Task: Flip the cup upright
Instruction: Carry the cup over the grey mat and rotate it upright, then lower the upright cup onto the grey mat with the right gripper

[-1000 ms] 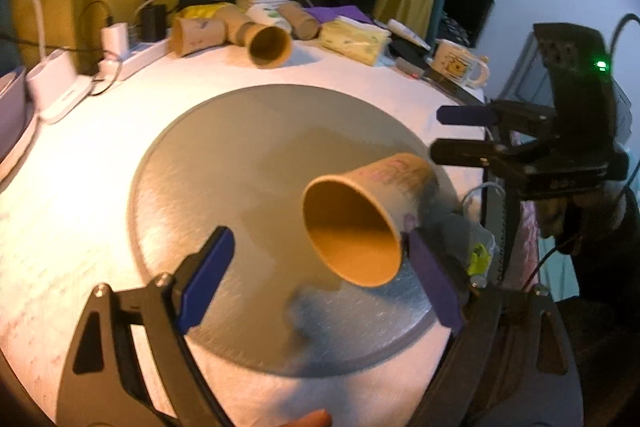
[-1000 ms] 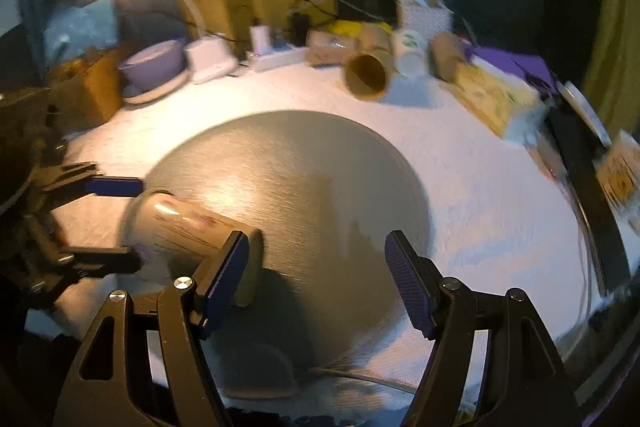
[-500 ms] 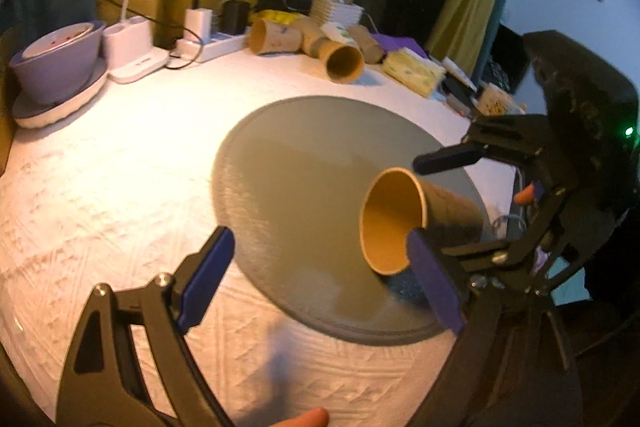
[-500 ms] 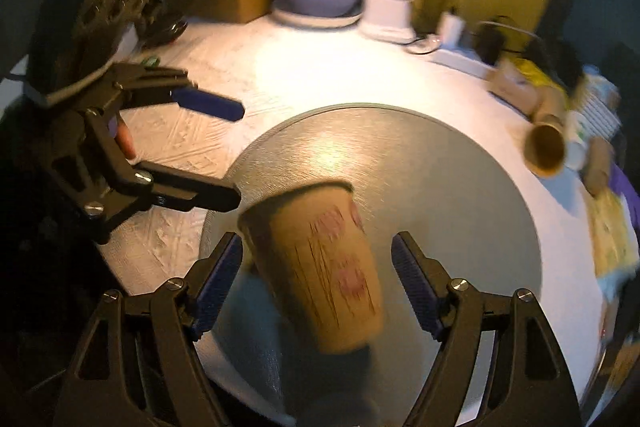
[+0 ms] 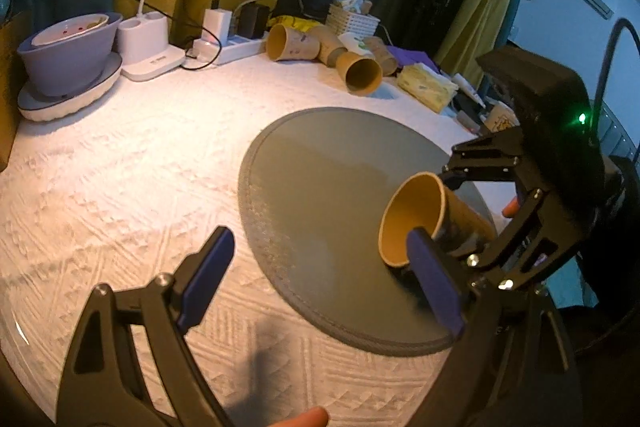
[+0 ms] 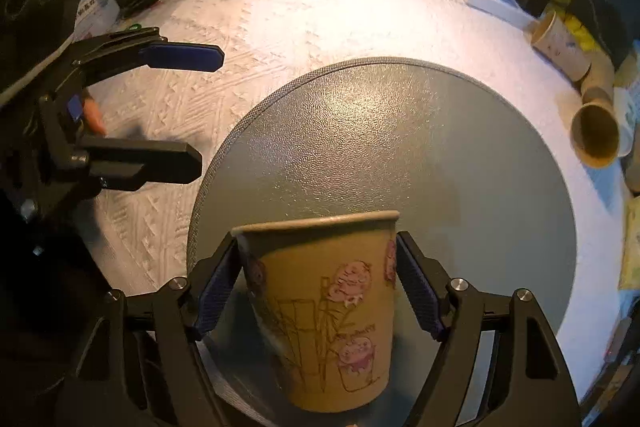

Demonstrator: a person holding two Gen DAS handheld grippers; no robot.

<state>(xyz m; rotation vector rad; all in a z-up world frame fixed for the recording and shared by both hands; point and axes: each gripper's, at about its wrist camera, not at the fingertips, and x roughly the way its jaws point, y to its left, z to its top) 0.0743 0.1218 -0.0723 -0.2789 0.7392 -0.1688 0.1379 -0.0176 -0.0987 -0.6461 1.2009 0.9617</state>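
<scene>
A brown paper cup (image 6: 324, 307) with pink drawings is held between the pads of my right gripper (image 6: 318, 291), which is shut on it, over the near edge of the round grey mat (image 6: 400, 147). Its rim points up and away from the right camera. In the left wrist view the cup (image 5: 424, 219) lies tilted, its open mouth facing the camera, with the right gripper behind it. My left gripper (image 5: 320, 279) is open and empty, its right pad just in front of the cup's rim. It also shows in the right wrist view (image 6: 176, 107), left of the mat.
A white textured cloth (image 5: 120, 167) covers the table. At the back stand a purple bowl on a plate (image 5: 68, 59), a white lamp base (image 5: 148, 47), a power strip with chargers (image 5: 228, 43), several paper cups lying down (image 5: 356, 67), a basket and a tissue pack (image 5: 428, 87).
My right gripper has closed on the cup and turned it, so the rim now points more upward. My left gripper has drawn back to the left and stays open.
</scene>
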